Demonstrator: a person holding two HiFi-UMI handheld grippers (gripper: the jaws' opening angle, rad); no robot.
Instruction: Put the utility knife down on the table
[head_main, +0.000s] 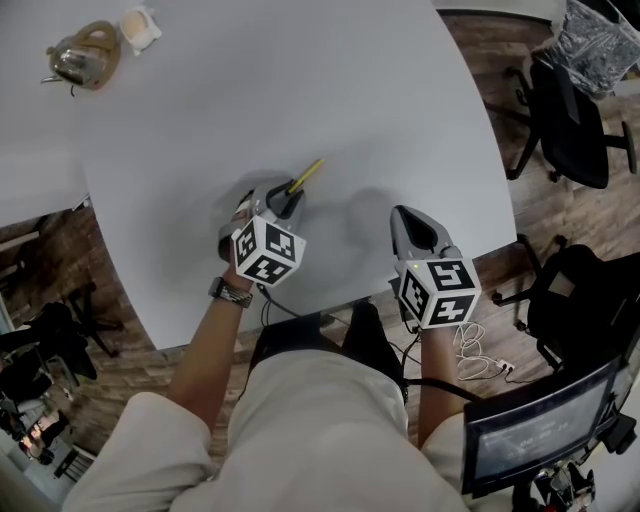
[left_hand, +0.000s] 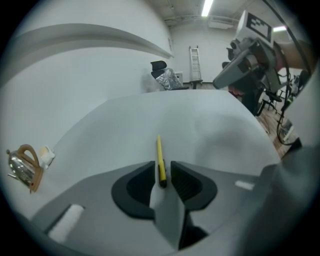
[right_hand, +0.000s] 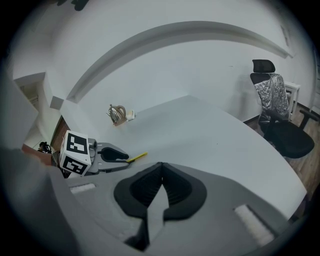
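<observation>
A slim yellow utility knife (head_main: 309, 174) lies on the white table (head_main: 300, 90), pointing away toward the upper right. My left gripper (head_main: 291, 197) stands over its near end. In the left gripper view the knife (left_hand: 160, 159) sits in the gap of the left gripper (left_hand: 162, 169), whose jaws stand apart, with free space showing on the knife's right side. My right gripper (head_main: 403, 214) hovers above the table's near edge to the right, shut and empty; its pads meet in the right gripper view (right_hand: 161, 167). That view also shows the knife (right_hand: 136, 157) sticking out past the left gripper (right_hand: 124, 156).
A glass teapot with a brown handle (head_main: 85, 55) and a small white object (head_main: 140, 28) stand at the table's far left. Black office chairs (head_main: 570, 120) stand on the wooden floor to the right. A cable (head_main: 480, 355) lies on the floor near the person's legs.
</observation>
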